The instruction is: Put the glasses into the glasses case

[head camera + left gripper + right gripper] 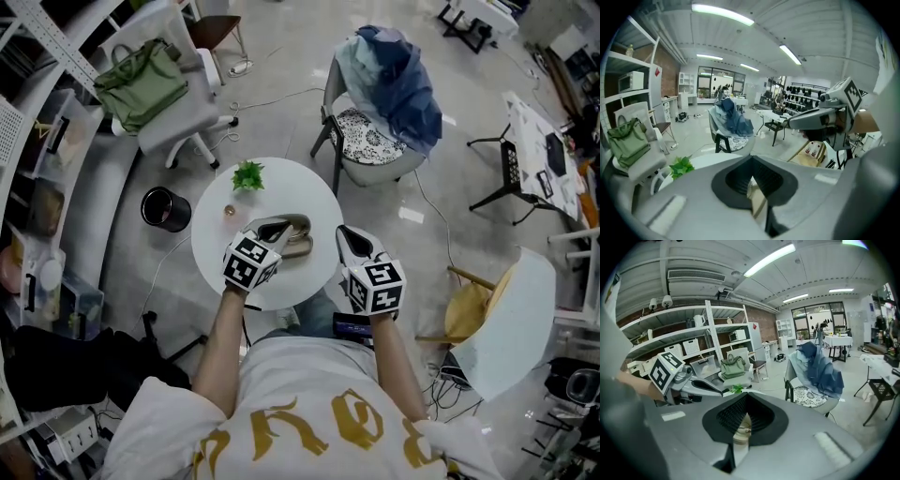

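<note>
Table (pixel 300 192) smooth matt white; floor (pixel 281 56) glossy polished grey; glasses case (pixel 298 246) beige, matt, leather-like; blue cloth (pixel 398 80) soft, crumpled; green bag (pixel 141 82) matt fabric.

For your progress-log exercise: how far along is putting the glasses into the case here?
Done: the glasses case lies open on the white table.
In hand: nothing that I can see. The left gripper is at the case's left end and the right gripper is beside the case and apart from it, both with jaws together.
Left: I cannot make out the glasses, so they must be placed, unless already inside, and the case closed.
</note>
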Available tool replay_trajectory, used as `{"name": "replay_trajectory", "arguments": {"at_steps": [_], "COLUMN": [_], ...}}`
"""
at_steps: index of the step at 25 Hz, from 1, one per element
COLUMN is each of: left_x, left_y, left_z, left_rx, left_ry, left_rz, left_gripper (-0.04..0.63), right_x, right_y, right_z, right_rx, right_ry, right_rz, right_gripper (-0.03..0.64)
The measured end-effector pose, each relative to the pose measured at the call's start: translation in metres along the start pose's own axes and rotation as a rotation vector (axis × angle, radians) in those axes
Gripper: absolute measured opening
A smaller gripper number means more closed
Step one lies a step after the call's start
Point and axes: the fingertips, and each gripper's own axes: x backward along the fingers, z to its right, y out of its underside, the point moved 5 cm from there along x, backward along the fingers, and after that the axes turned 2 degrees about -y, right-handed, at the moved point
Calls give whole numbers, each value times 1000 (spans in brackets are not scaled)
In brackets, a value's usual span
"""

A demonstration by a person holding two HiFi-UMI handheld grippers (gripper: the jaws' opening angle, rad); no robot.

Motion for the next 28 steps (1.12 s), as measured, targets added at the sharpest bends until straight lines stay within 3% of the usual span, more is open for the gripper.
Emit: {"name": "replay_trajectory", "arguments": {"at_steps": [4,7,9,13,15,28], "left_x": [26,48,62,81,86,97], "left_y": [-18,-28,-34,-41,-43,-40], "left_z": [5,3,0,-5,-2,5], "left_rx": [45,220,277,222,198,195], "left_ry": [-26,-3,-25,-178,-210,-176], "left_rz": [101,234,308,344,346,367], "left_gripper": [2,0,0,0,0,0], "right_x": [6,13,19,26,28,31], "right_y": [-13,-25,-33,-37,-37,-35], "right_z": [-12,-25,-35,-39,-39,-45], "right_rx": [11,27,30,42,41,47], "right_ry": [7,-22,-65,-34,-16,-10], "right_rz": [64,134,190,212,209,206], "right_gripper": [23,23,23,23,23,23]}}
